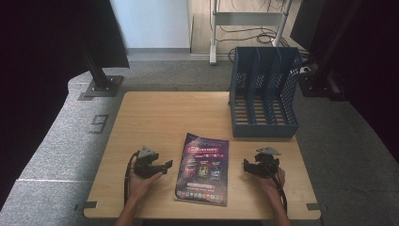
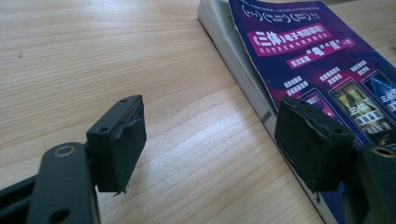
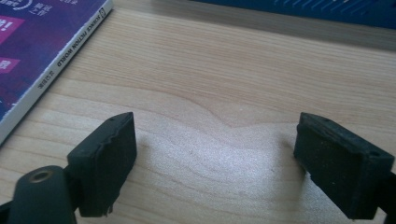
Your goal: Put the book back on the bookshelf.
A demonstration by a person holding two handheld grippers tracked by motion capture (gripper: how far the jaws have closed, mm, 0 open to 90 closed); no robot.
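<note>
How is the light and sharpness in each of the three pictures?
High view: dim, dark at both sides, the book soft. Left gripper view: brighter, cover print sharp, pale sheen on the table. Right gripper view: glare patch on wood between the tool pads, blue rack blurred.

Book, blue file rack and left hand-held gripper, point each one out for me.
book (image 1: 202, 168), high view, middle of its purple cover
blue file rack (image 1: 263, 130), high view, front wall
left hand-held gripper (image 1: 165, 167), high view, between its open jaws

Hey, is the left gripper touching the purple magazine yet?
Apart. In the high view the left gripper sits beside the magazine with bare table between them; its jaws stand open, nothing between them.
</note>
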